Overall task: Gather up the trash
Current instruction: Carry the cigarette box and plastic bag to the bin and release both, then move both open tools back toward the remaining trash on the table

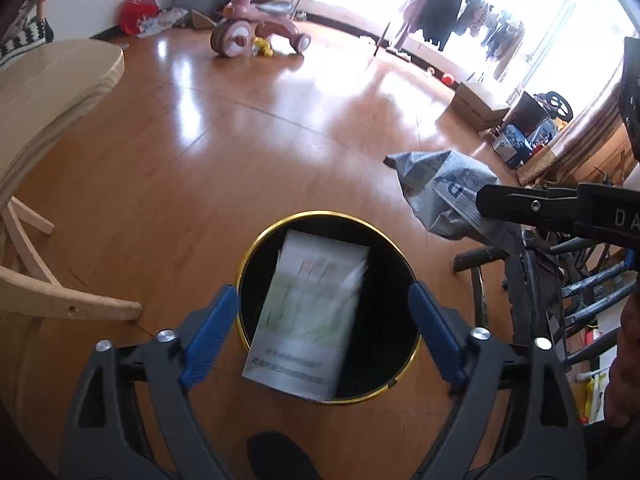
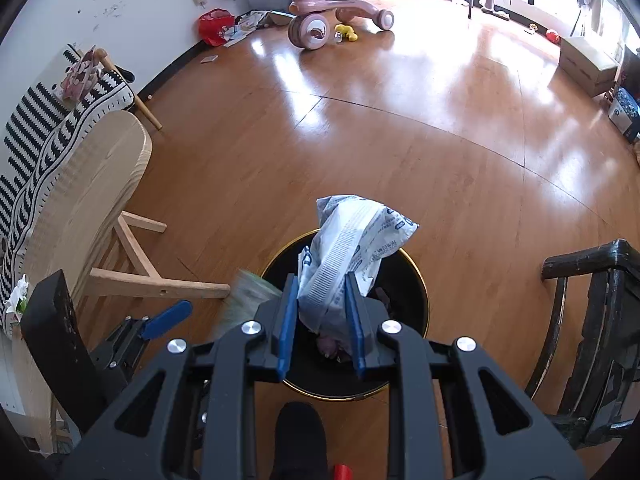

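1. While the left gripper (image 1: pixel 322 334) hangs over the black bin (image 1: pixel 390 276) with the gold rim, its blue fingers (image 1: pixel 208 336) stand wide apart and touch nothing.
2. Between them a flat paper booklet (image 1: pixel 310 312) looks blurry and sits at the mouth of the bin, so it seems to be dropping in.
3. Its long side runs from the near rim toward the far rim, and it tilts a little.
4. To do this step well, the person should keep that gripper over the middle of the bin until the booklet is inside.
5. Squeezed tight, the right gripper (image 2: pixel 322 320) holds a crumpled white wrapper (image 2: pixel 352 248) just above the bin.
6. That wrapper sticks up and away from the fingers.
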A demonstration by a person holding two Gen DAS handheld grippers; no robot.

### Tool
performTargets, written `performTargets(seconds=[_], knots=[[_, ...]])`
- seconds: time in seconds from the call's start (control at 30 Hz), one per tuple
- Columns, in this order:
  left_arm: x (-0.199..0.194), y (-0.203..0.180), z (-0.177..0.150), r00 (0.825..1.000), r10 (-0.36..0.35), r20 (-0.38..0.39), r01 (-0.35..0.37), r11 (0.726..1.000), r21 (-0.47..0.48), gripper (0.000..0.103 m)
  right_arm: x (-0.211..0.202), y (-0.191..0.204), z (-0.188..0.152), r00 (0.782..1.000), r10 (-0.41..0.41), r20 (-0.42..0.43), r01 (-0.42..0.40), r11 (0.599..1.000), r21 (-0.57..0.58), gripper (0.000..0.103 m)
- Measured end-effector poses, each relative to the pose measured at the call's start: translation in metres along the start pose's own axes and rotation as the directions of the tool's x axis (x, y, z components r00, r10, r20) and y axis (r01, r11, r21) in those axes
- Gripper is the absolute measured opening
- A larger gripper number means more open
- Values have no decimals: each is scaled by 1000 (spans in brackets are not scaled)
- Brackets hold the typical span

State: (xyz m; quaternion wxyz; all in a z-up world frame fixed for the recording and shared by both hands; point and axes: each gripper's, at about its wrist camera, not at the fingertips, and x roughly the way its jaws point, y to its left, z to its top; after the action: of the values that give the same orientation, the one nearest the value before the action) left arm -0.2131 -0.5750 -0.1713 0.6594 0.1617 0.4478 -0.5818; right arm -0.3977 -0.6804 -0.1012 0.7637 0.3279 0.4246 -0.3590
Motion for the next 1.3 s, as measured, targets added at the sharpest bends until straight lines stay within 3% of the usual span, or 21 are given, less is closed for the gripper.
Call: performTargets(seconds=[0.5, 0.57, 0.6, 0.63, 0.77, 0.87, 0.97, 1.07, 1.17, 1.3], knots=[[-42, 41, 12, 999, 32, 35, -28, 993, -111, 91, 4, 5, -2, 1000, 4, -12, -4, 1000, -18, 25], [-52, 44, 13, 998, 45, 42, -40, 994, -106, 91, 4, 8, -2, 1000, -10, -15, 10, 1000, -23, 38], [-60, 47, 14, 998, 49, 48, -44, 993, -108, 91, 3, 9, -1, 1000, -9, -8, 9, 1000, -23, 54], [-68, 51, 14, 997, 52, 56, -45, 992, -115, 92, 1, 11, -1, 1000, -7, 4, 7, 1000, -23, 61], [-106, 68, 14, 991, 89, 97, -76, 988, -135, 93, -3, 32, 3, 999, 26, 32, -24, 999, -41, 62], [-137, 86, 12, 981, 148, 128, -128, 980, -155, 94, -6, 61, 4, 997, 51, 53, -46, 995, -89, 69], [-174, 114, 4, 958, 246, 146, -216, 957, -195, 95, -12, 101, 2, 993, 95, 76, -82, 984, -156, 73], [-213, 153, -7, 922, 359, 143, -316, 914, -254, 95, -20, 155, -3, 978, 186, 93, -158, 957, -244, 73], [-253, 202, -24, 886, 444, 133, -378, 858, -347, 95, -21, 210, -12, 963, 250, 102, -205, 923, -325, 75], [-310, 268, -60, 818, 566, 99, -470, 758, -452, 95, -14, 293, -28, 933, 355, 57, -302, 859, -414, 75]])
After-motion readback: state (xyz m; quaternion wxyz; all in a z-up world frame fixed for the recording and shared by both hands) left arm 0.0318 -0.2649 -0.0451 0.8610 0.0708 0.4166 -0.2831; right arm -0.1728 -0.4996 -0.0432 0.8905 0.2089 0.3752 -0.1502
